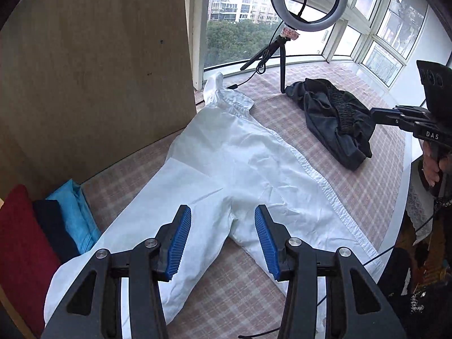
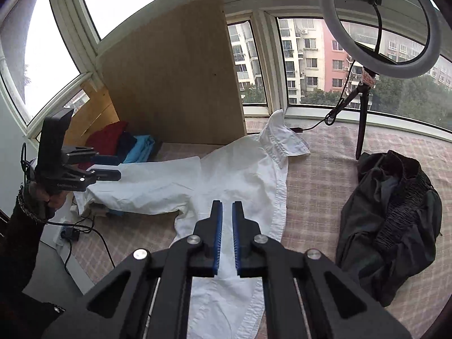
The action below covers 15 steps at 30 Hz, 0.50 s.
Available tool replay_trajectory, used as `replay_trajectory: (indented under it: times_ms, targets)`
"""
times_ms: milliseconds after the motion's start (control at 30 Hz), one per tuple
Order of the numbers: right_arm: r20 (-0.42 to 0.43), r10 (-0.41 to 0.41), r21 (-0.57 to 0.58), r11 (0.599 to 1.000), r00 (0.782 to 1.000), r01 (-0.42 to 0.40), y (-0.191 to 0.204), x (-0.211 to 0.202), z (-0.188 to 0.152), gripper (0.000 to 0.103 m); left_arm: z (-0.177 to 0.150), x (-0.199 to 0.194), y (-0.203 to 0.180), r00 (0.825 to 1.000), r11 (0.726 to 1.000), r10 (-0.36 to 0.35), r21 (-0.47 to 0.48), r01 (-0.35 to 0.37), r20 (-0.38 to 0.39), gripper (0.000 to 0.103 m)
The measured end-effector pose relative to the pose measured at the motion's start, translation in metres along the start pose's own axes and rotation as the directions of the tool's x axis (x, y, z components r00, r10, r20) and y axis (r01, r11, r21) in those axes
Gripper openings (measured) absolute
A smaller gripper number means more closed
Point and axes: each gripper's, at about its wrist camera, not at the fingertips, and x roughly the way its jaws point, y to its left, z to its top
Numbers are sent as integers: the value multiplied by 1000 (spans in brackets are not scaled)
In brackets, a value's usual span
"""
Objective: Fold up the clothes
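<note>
A white shirt (image 1: 240, 163) lies spread flat on the checked cloth (image 1: 353, 183), collar toward the window, one sleeve stretched to the near left. My left gripper (image 1: 222, 209) hangs open above the shirt's underarm area with nothing between its blue pads. In the right wrist view the shirt (image 2: 240, 169) lies below my right gripper (image 2: 227, 204), whose pads stand almost together with only a thin slit and no cloth in it. The left gripper (image 2: 110, 166) hovers over the sleeve end. The right gripper (image 1: 375, 113) shows at the right edge, above a black garment.
A crumpled black garment (image 2: 389, 220) lies right of the shirt. Folded red (image 1: 19, 240), dark and blue (image 1: 73, 212) clothes stand stacked by an upright wooden board (image 1: 93, 70). A ring light on a tripod (image 2: 361, 130) stands near the window. A cable and power block (image 2: 69, 233) lie at the left.
</note>
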Motion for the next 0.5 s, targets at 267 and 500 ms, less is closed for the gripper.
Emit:
replay_trajectory:
  times_ms: [267, 500]
  targets:
    - [-151, 19, 164, 986, 988, 6, -115, 157, 40, 44, 18, 123, 14, 982, 1000, 4, -25, -9, -191, 45]
    - [-193, 125, 293, 954, 973, -65, -158, 261, 64, 44, 8, 154, 58, 966, 994, 37, -91, -62, -256, 45]
